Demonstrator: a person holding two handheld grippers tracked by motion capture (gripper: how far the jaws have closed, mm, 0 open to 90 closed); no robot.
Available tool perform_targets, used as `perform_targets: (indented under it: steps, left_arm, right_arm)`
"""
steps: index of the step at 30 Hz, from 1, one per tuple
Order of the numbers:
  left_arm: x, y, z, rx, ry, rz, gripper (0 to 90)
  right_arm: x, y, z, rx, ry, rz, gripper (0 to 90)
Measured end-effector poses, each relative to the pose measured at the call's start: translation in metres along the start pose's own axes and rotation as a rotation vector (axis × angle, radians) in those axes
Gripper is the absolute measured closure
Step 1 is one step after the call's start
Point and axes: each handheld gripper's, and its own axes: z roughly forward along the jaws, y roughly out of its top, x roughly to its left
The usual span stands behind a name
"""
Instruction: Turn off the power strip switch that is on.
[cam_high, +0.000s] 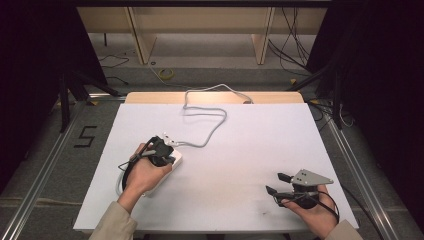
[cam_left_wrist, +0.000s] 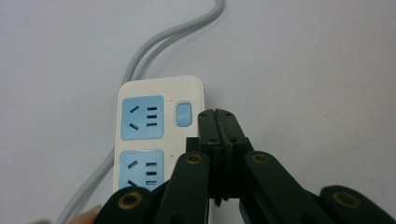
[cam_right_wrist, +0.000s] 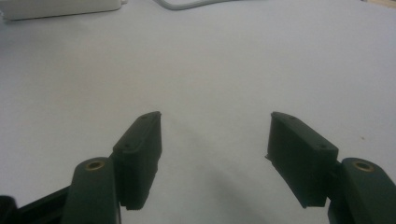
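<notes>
From the high view I see my left gripper (cam_high: 161, 148) sitting over a white power strip (cam_high: 176, 159) on the left part of the table (cam_high: 235, 150), with my hand (cam_high: 142, 175) covering most of the strip. The left gripper view gives me what the high view hides: the strip (cam_left_wrist: 161, 121) has light blue sockets (cam_left_wrist: 142, 117) and a small blue switch (cam_left_wrist: 184, 114), and my jaws are pressed together with nothing between them, their tips (cam_left_wrist: 217, 122) just beside the switch, over the right edge of the strip. Whether they touch the strip I cannot tell. The grey cable (cam_left_wrist: 159, 44) leaves the far end of the strip; in the high view this cable (cam_high: 210, 120) makes loops toward the far edge of the table. The right gripper view shows my right gripper (cam_right_wrist: 215, 135) with jaws wide apart and empty, only bare white surface between them, and a piece of the strip (cam_right_wrist: 60, 8) far at the top left. The table is covered by a white sheet, with a wooden edge at the far side. Around it is grey floor, metal rails, black curtains and a wooden frame behind. My left forearm comes in at an angle from the bottom; my right hand (cam_high: 312, 210) rests low near the right front corner, its gripper (cam_high: 277, 182) pointing left, well apart from the strip.
</notes>
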Motion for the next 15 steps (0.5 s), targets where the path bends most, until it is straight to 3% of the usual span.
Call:
perform_targets:
  steps: [15]
  left_arm:
    - [0.006,0.0029,0.004,0.023,-0.002,-0.016,89.9]
  right_arm:
    - [0.0003,0.0,-0.0002,0.002,0.001,0.001,36.0]
